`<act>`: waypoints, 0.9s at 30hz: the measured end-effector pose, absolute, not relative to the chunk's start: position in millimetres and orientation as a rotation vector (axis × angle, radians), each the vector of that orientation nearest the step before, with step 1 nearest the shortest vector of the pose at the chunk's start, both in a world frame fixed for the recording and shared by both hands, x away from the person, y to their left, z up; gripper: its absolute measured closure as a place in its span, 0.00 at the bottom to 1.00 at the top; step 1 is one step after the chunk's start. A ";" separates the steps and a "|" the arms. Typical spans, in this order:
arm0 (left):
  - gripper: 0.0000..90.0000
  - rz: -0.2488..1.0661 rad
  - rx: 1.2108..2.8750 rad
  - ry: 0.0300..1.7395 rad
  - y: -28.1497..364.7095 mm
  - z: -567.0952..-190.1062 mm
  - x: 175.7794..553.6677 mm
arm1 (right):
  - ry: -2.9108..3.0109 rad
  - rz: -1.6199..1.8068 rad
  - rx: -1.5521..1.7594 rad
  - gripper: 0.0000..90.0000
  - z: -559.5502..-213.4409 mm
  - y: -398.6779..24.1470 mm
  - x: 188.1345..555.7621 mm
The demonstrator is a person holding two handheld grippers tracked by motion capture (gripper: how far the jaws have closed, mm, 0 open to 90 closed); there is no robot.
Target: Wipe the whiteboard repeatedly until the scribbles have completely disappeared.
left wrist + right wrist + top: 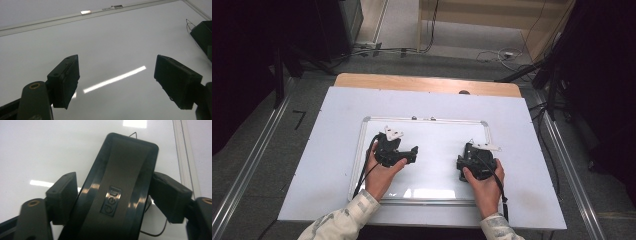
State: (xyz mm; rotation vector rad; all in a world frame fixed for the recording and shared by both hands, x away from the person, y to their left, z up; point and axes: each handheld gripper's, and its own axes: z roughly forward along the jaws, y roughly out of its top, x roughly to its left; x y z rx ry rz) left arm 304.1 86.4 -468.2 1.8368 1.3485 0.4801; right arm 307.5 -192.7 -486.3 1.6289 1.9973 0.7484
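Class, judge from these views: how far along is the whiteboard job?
Done: the right gripper has closed on the black eraser. In hand: it holds the eraser over the whiteboard, which looks blank. The left gripper hangs open above the board. Left: any wiping; no marks show, so little seems to remain.

My two grippers, left gripper (413, 152) and right gripper (460, 163), are black with blocky jaws, brass-ringed screw holes, white top plates and trailing black cables; my sleeves (343, 221) are pale and patterned.
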 end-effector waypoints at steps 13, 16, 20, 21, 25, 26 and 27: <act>0.24 0.474 1.823 1.362 99.1 -468.3 300.4 | 1.994 0.741 1.596 0.43 -485.0 -212.3 310.7; 0.24 0.468 1.825 1.365 100.7 -468.6 299.3 | 1.992 0.726 1.605 0.43 -484.0 -214.0 319.3; 0.24 0.469 1.818 1.367 103.2 -468.7 298.6 | 1.989 0.715 1.617 0.43 -482.9 -214.9 336.2; 0.24 0.470 1.820 1.366 104.1 -468.9 298.6 | 1.985 0.711 1.621 0.43 -482.7 -214.5 340.6; 0.24 0.471 1.813 1.371 106.6 -469.0 298.4 | 1.971 0.702 1.640 0.43 -481.9 -212.8 356.7; 0.24 0.470 1.816 1.370 107.3 -468.8 298.1 | 1.968 0.702 1.648 0.43 -481.7 -212.6 359.7; 0.24 0.469 1.814 1.371 107.7 -468.8 297.8 | 1.964 0.702 1.653 0.43 -481.7 -212.4 361.8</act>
